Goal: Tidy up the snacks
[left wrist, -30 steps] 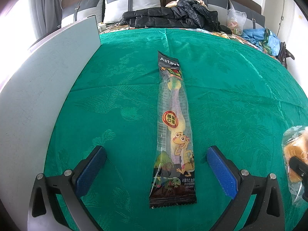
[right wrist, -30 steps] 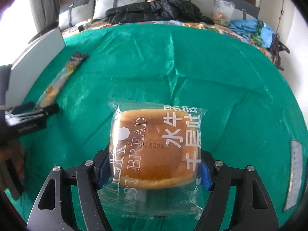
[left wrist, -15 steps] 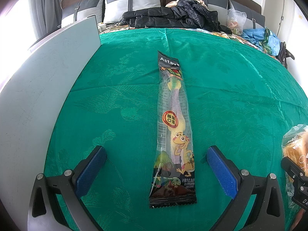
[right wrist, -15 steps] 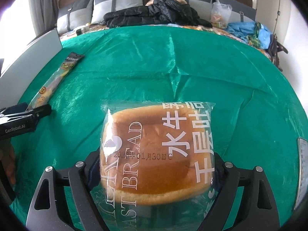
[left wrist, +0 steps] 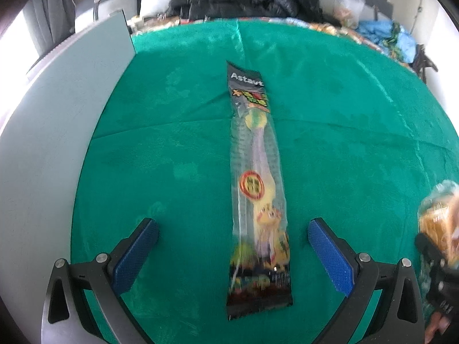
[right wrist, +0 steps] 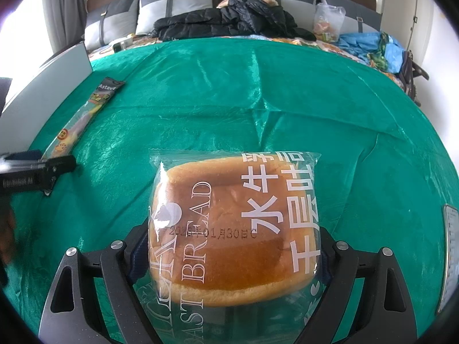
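A long clear candy pack point(left wrist: 258, 189) with a cartoon print lies lengthwise on the green cloth point(left wrist: 358, 143). My left gripper point(left wrist: 233, 246) is open, and its blue pads stand well apart on either side of the pack's near end without touching it. A wrapped toast bread point(right wrist: 235, 229) rests between the wide jaws of my right gripper point(right wrist: 229, 252), which is open. Its pads sit close beside the wrapper. The right wrist view also shows the candy pack point(right wrist: 77, 126) and the left gripper point(right wrist: 37, 172) at far left. The bread point(left wrist: 439, 223) shows at the right edge of the left wrist view.
A tall grey-white board point(left wrist: 57, 143) runs along the cloth's left side. At the far end lie a black jacket point(right wrist: 229, 20), grey pillows point(right wrist: 114, 20), a plastic bag point(right wrist: 327, 20) and blue clothes point(right wrist: 373, 46). A pale flat object point(right wrist: 450, 258) sits at the right edge.
The right jaws have spread wider around the bread, which has puffed back out and now sits larger in view. The left gripper has tipped slightly downward, still open over the candy pack.
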### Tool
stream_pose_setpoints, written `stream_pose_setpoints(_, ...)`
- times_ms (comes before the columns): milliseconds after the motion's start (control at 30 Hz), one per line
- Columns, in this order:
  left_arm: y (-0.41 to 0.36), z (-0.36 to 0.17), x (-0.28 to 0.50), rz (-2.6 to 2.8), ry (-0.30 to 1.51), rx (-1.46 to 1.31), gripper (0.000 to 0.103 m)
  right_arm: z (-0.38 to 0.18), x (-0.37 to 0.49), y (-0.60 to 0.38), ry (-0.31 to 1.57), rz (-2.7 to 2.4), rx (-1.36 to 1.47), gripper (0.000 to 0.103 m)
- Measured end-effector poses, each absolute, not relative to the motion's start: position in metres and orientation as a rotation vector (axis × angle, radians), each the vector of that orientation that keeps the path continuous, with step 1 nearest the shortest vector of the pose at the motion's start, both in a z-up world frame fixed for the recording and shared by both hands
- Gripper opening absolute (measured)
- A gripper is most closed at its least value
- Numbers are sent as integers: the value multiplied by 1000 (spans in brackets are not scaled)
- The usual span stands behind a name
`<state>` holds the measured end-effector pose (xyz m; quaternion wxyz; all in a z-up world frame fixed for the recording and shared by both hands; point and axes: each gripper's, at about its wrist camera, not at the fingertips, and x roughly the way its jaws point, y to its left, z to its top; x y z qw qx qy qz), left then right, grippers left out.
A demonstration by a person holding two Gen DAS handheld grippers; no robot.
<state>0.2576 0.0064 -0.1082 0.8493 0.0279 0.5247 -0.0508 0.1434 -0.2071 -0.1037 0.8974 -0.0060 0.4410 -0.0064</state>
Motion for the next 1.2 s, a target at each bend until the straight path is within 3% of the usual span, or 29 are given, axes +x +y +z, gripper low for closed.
stream_pose_setpoints(67,3,-107,264,-105,1116,52,94,-105,143,-208,915,-12,-11,90)
stream_pose_setpoints(133,-6,-100,264,-144,1084,77,66,-104,143,-208,915,-13,-11,90)
stream_pose_setpoints(167,-11,-97,264,-167,1080,93,36,-104,143,-208,915,-12,-10,90)
stream_pose_setpoints(200,-14,-95,263,-184,1087,107,25,-105,143,-208,914,-10,-8,90)
stream_pose_setpoints(300,-11,-89,257,-202,1102,56,20,-103,139,-212,899,11,16,86)
stream_pose_setpoints(333,-8,-86,252,-209,1105,22,20,-101,137,-216,890,24,47,78)
stream_pose_setpoints(367,-4,-82,245,-218,1101,-9,20,-99,135,-219,891,30,68,76)
stream_pose_setpoints(700,71,9,158,-308,937,-256,20,-39,106,-211,841,107,158,75)
stream_pose_setpoints(933,191,61,158,-152,850,-278,20,48,131,-87,763,401,158,75)
stream_pose_setpoints(1200,311,44,179,98,881,-252,20,90,174,96,793,694,63,75)
